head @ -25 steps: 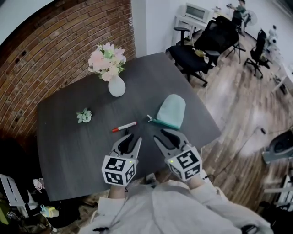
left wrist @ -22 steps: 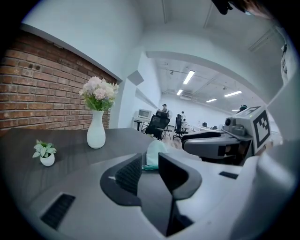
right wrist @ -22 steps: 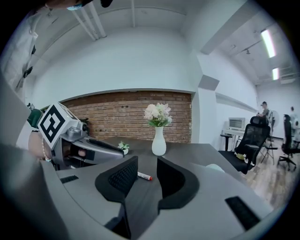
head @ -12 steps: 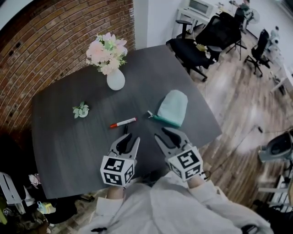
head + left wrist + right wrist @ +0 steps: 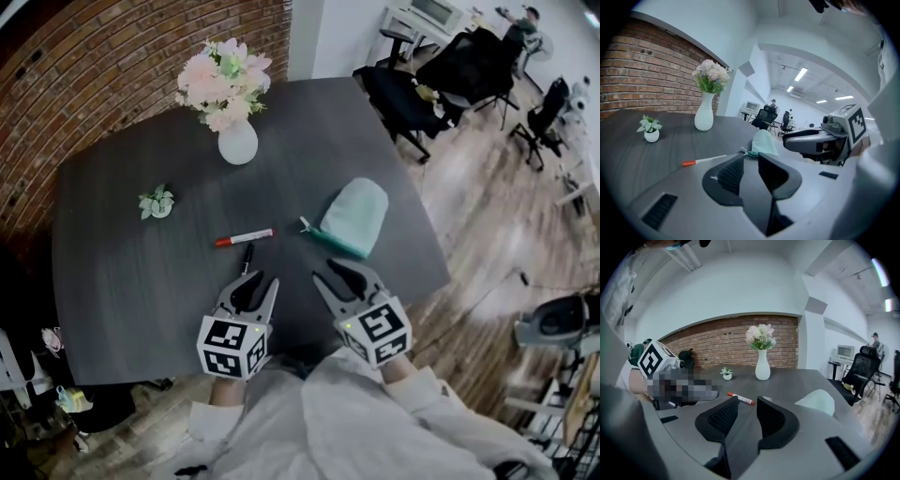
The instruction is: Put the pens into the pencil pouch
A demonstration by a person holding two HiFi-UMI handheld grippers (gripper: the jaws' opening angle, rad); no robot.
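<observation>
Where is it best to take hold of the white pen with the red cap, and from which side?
Probably mid-barrel, from straight above, with the jaws across its length. The pen lies flat on the table, crosswise in front of the open left gripper, which is the nearer one.

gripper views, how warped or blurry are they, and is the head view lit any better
Left gripper view: strong fisheye, dark rounded corners, ceiling lights glaring white. Right gripper view: the same fisheye bows the brick wall; a mosaic patch sits at left. Head view: dimmer, the table dark, its edges bowed.
</observation>
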